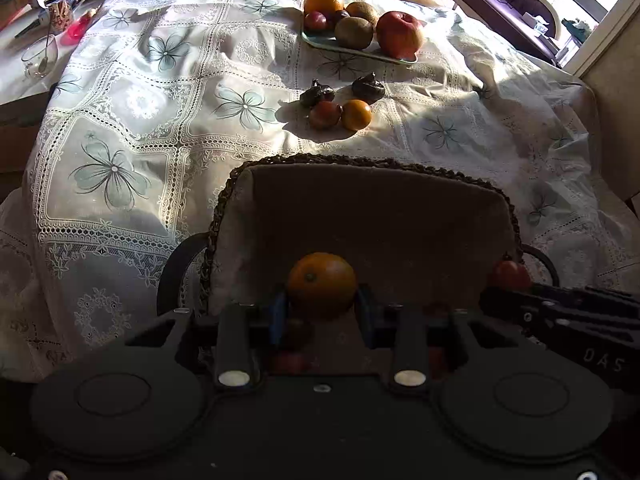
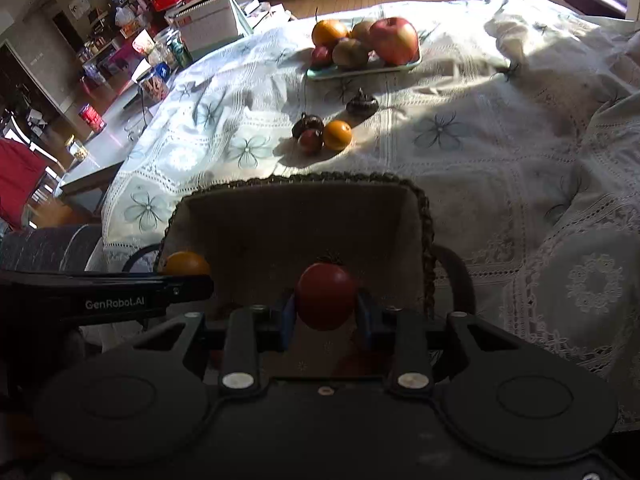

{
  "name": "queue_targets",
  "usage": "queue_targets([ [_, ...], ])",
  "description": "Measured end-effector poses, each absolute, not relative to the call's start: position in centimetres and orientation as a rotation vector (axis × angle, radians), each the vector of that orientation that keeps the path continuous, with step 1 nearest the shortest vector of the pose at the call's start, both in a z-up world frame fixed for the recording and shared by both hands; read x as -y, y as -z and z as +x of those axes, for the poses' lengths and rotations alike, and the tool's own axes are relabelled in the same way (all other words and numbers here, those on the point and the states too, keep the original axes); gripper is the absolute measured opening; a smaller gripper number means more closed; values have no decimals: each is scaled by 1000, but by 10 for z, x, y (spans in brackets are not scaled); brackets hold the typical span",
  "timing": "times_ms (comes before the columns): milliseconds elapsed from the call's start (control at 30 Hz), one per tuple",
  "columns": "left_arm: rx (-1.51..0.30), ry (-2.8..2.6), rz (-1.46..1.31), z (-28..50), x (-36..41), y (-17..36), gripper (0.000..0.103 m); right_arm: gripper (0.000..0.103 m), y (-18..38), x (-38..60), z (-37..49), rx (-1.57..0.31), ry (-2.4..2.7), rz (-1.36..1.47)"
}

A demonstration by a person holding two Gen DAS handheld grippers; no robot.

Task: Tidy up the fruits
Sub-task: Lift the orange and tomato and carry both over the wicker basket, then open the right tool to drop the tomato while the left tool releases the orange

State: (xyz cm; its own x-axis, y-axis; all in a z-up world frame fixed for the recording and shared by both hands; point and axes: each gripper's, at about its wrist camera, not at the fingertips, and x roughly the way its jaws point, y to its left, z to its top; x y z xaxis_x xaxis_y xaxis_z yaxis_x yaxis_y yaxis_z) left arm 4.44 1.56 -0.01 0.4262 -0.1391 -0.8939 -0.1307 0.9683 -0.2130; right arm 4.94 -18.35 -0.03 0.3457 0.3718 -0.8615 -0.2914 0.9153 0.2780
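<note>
My left gripper [image 1: 322, 312] is shut on a small orange [image 1: 322, 282], held over the cloth-lined woven basket [image 1: 360, 172]. My right gripper [image 2: 326, 312] is shut on a red tomato-like fruit [image 2: 326, 296] above the same basket [image 2: 304, 180]. Each gripper shows at the edge of the other's view, with its fruit: the red fruit [image 1: 510, 274] and the orange [image 2: 186, 264]. Beyond the basket, on the tablecloth, lie a small orange [image 1: 356, 115], a red fruit [image 1: 325, 115] and two dark wrinkled fruits [image 1: 368, 87].
A green tray [image 1: 320, 42] at the far side carries an apple [image 1: 399, 34], kiwis, an orange and plums. A glass cup [image 1: 39, 56] and jars stand on a table to the left. The lace tablecloth [image 1: 160, 120] lies wrinkled over the surface.
</note>
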Motion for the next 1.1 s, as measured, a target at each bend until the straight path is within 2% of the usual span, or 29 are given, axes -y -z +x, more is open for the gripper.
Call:
queue_targets([
  [267, -1184, -50, -250, 52, -15, 24, 45, 33, 29, 173, 54, -1216, -406, 53],
  [567, -1184, -47, -246, 48, -15, 27, 45, 36, 31, 171, 56, -1230, -405, 56],
  [1100, -1208, -32, -251, 45, -12, 27, 45, 36, 29, 170, 55, -1222, -418, 51],
])
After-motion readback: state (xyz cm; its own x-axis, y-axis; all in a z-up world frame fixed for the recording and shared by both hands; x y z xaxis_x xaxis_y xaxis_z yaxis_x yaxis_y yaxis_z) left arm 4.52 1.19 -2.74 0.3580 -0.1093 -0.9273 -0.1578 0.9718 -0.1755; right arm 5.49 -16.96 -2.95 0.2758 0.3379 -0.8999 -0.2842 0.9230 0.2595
